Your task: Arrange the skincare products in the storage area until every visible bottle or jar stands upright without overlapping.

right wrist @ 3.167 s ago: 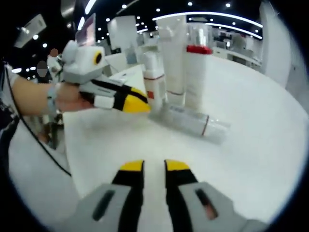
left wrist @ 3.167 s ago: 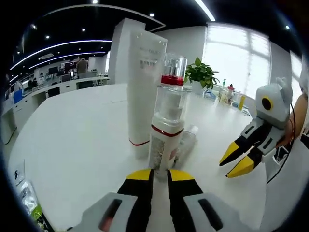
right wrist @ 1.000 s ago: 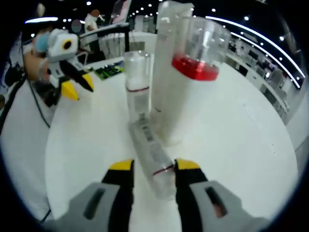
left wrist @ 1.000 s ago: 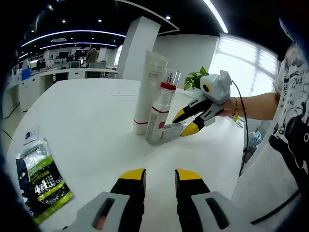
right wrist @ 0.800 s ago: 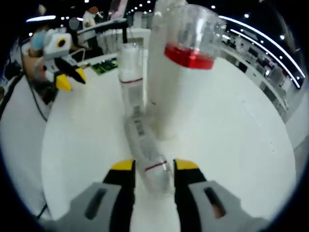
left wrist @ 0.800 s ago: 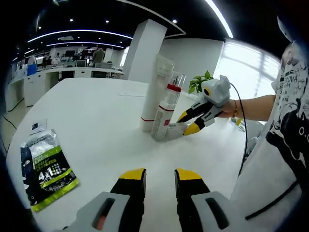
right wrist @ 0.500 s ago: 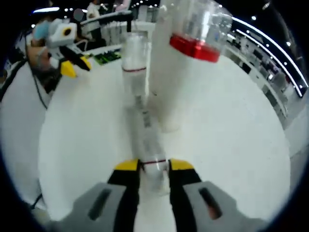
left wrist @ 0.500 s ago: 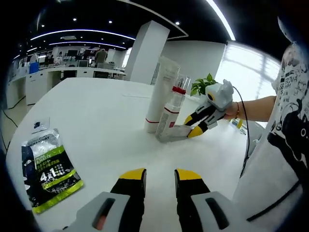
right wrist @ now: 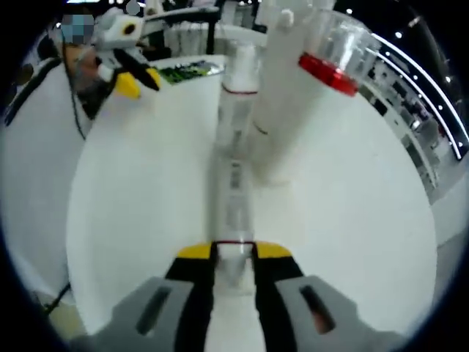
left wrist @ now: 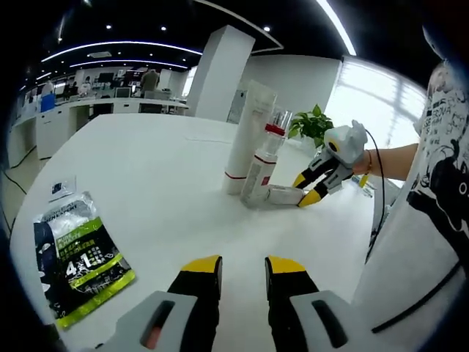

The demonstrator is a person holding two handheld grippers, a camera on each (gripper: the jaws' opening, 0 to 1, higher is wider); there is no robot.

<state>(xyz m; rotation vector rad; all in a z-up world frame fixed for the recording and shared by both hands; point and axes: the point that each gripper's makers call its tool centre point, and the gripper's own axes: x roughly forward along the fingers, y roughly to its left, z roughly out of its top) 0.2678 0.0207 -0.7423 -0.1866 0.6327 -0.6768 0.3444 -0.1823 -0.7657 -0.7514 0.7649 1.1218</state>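
Left gripper view, reading from its left side: a green-and-black sachet (left wrist: 86, 268) lies flat near the tabletop (left wrist: 161, 183) edge closest to me, well apart from everything else. My left gripper (left wrist: 233, 270) hangs over bare tabletop with its jaws a narrow gap apart and nothing between them. Further across, toward the middle of the tabletop, a tall white tube (left wrist: 248, 138) stands upright, and just beside it stands a red-collared bottle (left wrist: 264, 165) with a clear cap. At their foot the clear bottle (left wrist: 286, 194) lies on its side, and my right gripper (left wrist: 316, 188) has its yellow tips closed on that bottle's outer end. In the right gripper view the same clear bottle (right wrist: 234, 192) runs straight away from the right gripper (right wrist: 233, 251), long axis in line with the jaws, the end nearest the camera pinched between them and the far end pointing at the standing pair. So the right gripper is the one on the job; the left sits well back toward the near edge. I judge the next move to be a tilt about the gripped end, lifting the bottle to vertical. The risk I see is the far end swinging into the red-collared bottle (right wrist: 304, 110) close alongside.
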